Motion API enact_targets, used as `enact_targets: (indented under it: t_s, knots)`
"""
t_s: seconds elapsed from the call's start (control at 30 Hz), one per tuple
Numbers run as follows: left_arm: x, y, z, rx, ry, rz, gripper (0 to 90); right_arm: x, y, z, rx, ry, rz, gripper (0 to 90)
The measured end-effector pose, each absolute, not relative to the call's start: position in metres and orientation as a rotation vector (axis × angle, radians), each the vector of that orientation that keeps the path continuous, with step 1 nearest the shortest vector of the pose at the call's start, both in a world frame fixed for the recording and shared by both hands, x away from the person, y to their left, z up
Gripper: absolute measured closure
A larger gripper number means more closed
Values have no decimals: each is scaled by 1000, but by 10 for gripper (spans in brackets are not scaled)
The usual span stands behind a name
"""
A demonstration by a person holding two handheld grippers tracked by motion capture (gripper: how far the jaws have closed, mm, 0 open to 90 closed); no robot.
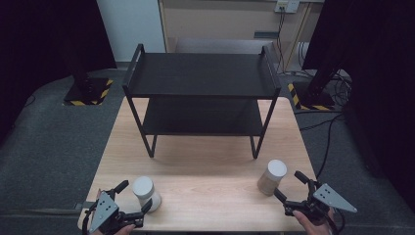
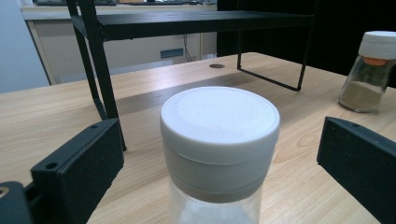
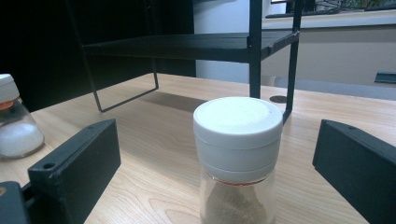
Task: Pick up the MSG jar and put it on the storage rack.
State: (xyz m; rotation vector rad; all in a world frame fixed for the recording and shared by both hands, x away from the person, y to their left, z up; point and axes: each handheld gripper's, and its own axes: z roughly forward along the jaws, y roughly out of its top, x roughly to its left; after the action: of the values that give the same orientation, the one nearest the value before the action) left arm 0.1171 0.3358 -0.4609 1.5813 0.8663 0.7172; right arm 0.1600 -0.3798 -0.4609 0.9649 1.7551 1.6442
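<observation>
The left gripper sits at the near left corner of the wooden table, held in the person's left hand; its jaws are spread wide, and the white-capped shaker jar of white grains stands upright between them, apart from both; in the left gripper view that jar rises close in the middle, a clear gap on each side between its cap and the black jaws, so nothing is gripped.

The right gripper is at the near right corner, in the person's right hand, the grey three-cornered plate on top of it; its jaws too stand wide apart; just ahead of their tips, slightly towards the table's middle, stands the white-capped shaker jar of brown powder, upright; in the right gripper view this jar is centred between the jaws with bare wood showing on both sides; whether it sits fully within the jaws or just past their tips is hard to judge, though it does not appear to touch either.

Beyond both grippers, well apart from them, a black two-tier metal shelf rack stands on the far half of the table, both tiers bare; from the left gripper the brown jar shows far off to the right; from the right gripper the white jar shows far off to the left, an orange band under its cap.
</observation>
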Motion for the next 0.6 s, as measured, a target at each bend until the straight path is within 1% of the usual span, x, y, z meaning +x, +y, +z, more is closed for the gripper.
enact_targets:
  t_s: [0.27, 0.5, 0.6]
  knots:
    - [124, 330, -465, 1600, 891, 711, 0, 160, -380, -461, 972, 1754, 1647, 15]
    - [128, 328, -468, 1594, 898, 703, 45, 161, -380, -462, 969, 1758, 1649, 19]
    - [130, 327, -469, 1599, 897, 700, 86, 160, -381, -463, 971, 1756, 1650, 21]
